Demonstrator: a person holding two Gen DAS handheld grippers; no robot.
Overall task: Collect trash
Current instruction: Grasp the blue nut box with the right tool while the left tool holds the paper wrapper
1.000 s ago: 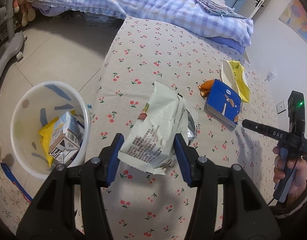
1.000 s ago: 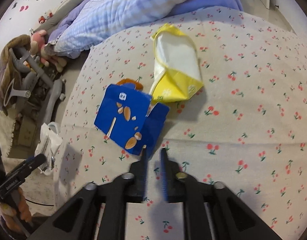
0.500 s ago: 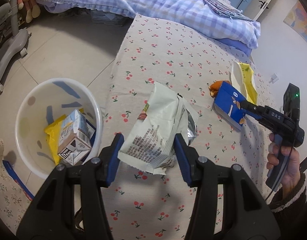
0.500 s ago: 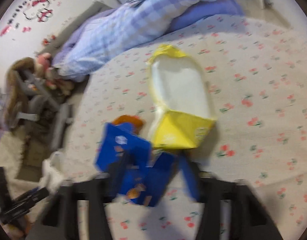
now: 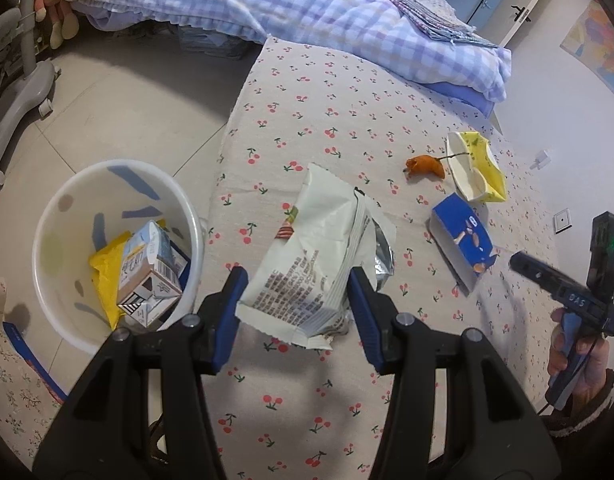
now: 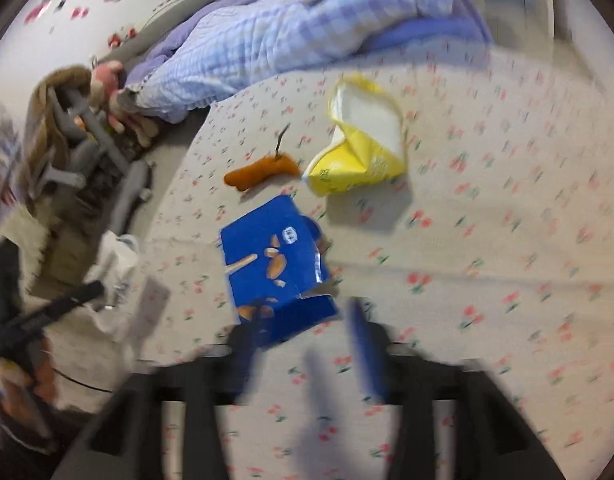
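The left gripper [image 5: 297, 304] is clamping a white snack wrapper [image 5: 315, 264] over the cherry-print bed [image 5: 331, 92], beside the bin [image 5: 59, 208], while the right gripper's [image 6: 307, 344] jaws are opening around a blue carton [image 6: 275, 256]

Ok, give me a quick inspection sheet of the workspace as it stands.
Surface: cherry-print bedspread.
Job's things: white snack bag; blue carton, yellow wrapper and orange peel lying on the bed; bin on the floor, holding a milk carton.
Clutter: nothing seen.
Grippers: left tool shut on the snack bag; right tool opening, blue carton's corner between its jaws, ungripped.
Cables: nothing seen.
Surroundings: checked duvet, chair base.
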